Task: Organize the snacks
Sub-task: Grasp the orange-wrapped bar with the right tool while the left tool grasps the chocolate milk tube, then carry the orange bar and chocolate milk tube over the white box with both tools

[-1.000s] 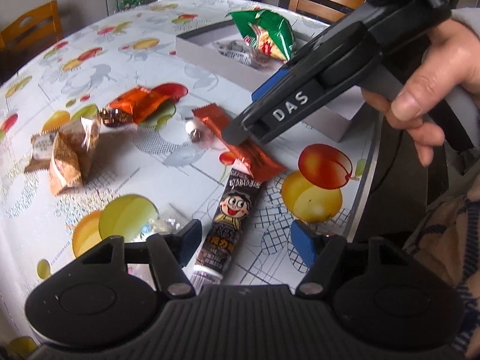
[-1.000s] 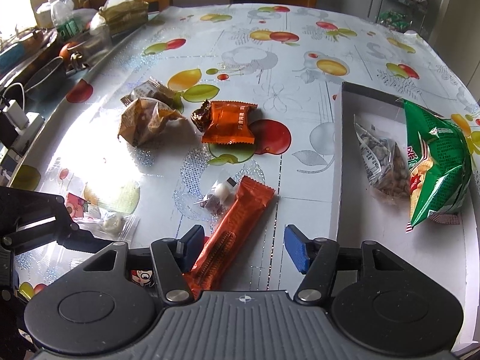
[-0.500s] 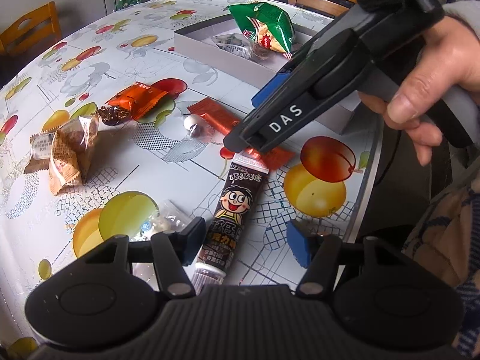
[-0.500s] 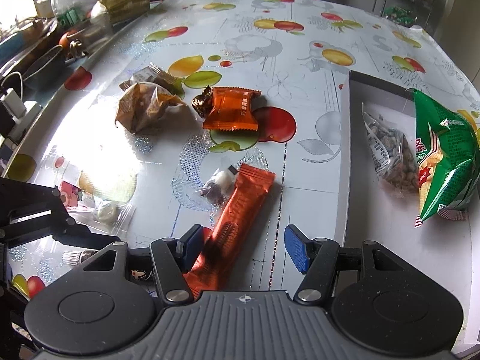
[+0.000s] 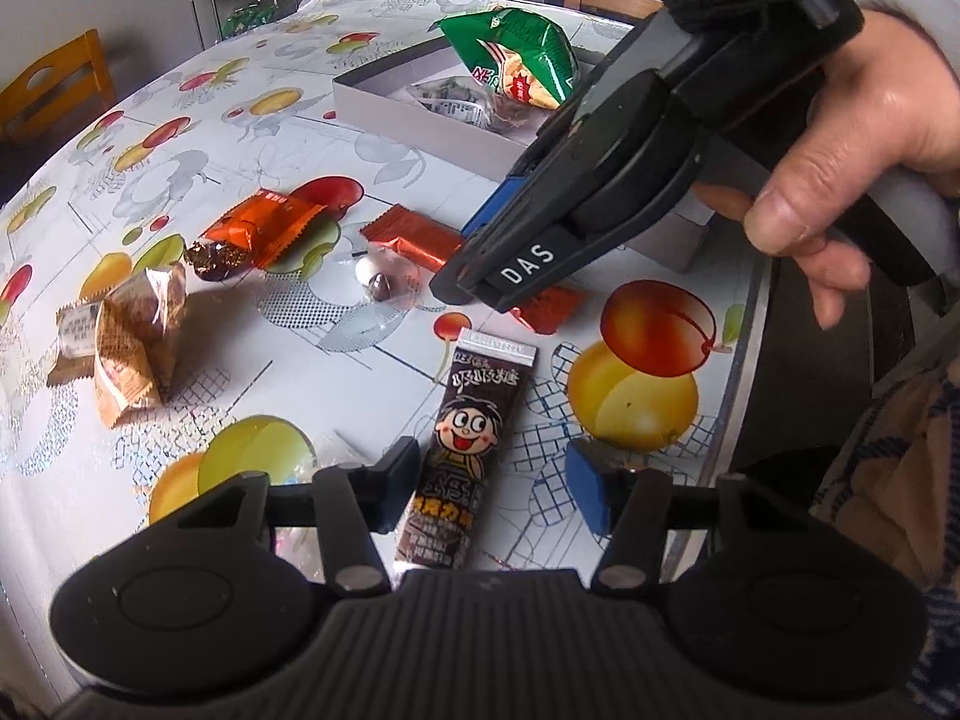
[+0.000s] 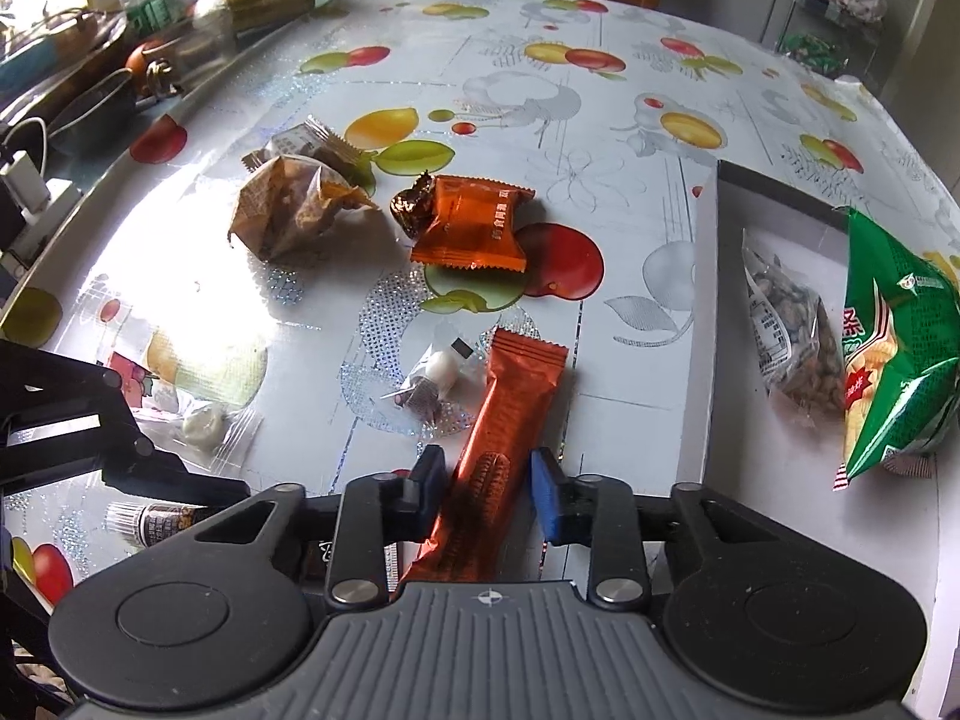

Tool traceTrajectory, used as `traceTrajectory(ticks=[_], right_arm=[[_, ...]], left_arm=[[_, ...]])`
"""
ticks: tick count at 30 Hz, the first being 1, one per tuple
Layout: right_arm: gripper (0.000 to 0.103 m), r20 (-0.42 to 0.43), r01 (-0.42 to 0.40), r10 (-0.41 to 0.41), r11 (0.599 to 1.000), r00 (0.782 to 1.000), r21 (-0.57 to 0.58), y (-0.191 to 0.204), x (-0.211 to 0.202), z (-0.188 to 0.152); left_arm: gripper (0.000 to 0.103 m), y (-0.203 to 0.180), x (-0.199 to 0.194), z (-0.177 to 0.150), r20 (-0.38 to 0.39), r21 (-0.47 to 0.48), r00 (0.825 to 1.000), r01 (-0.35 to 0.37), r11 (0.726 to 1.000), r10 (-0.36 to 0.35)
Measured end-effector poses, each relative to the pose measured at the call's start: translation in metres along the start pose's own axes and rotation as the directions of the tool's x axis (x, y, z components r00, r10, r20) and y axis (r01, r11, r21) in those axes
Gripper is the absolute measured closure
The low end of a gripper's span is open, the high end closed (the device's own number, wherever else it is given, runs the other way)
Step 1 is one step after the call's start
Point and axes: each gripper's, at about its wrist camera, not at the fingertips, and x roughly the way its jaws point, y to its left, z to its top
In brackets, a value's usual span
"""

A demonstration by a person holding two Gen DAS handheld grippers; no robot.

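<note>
Orange foil sits right between your right gripper (image 6: 486, 489)'s blue pads: the long orange bar (image 6: 510, 420) runs lengthwise away from you, straight along the line the gripper points, so the jaws cross its short width. They are closing now with the bar between them; whether the pads already bite the wrapper I cannot quite tell, since a sliver of gap shows on each side. Your right hand is clearly the nearer one to it.

Your left gripper (image 5: 492, 489) stands about half open and is narrowing around the near end of the brown cartoon stick (image 5: 465, 450), which also lies lengthwise along its line of sight; the pads do not touch it yet.

Just beyond the bar lies one clear packet of small sweets (image 6: 435, 381), and off to the left a second clear one (image 6: 204, 426). Farther out: one square orange pouch (image 6: 474, 228), one dark foil-wrapped candy (image 6: 411, 210) touching it, one crumpled tan wrapper (image 6: 288, 210) and one small pale packet (image 6: 306, 141) behind that.

To your right the white box (image 6: 699, 360) holds two snacks already: one seed bag (image 6: 792, 336) and one green crisp bag (image 6: 894, 348). Eight pieces wait loose on the table (image 6: 600, 120).
</note>
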Motion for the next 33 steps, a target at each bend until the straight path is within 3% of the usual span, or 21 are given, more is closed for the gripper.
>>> traceTrajectory(ticks=[10, 14, 20, 33], right_arm=[[0.078, -0.005, -0.010, 0.010, 1.000, 1.000, 0.008, -0.003, 0.000, 0.001], [0.079, -0.004, -0.014, 0.014, 1.000, 1.000, 0.011, -0.004, 0.000, 0.003], [0.079, 0.004, -0.019, 0.018, 0.999, 1.000, 0.028, -0.007, -0.001, 0.005], [0.079, 0.045, -0.023, 0.021, 0.999, 0.999, 0.049, -0.013, -0.012, 0.013]], left_arm=[[0.058, 0.006, 0.002, 0.004, -0.002, -0.013, 1.000, -0.006, 1.000, 0.006], [0.075, 0.010, 0.001, 0.004, 0.000, -0.031, 1.000, -0.008, 0.999, 0.008], [0.080, 0.011, 0.000, 0.003, 0.001, -0.034, 1.000, -0.014, 0.999, 0.014], [0.081, 0.028, -0.013, 0.005, 0.053, -0.142, 0.998, -0.038, 0.989, 0.046]])
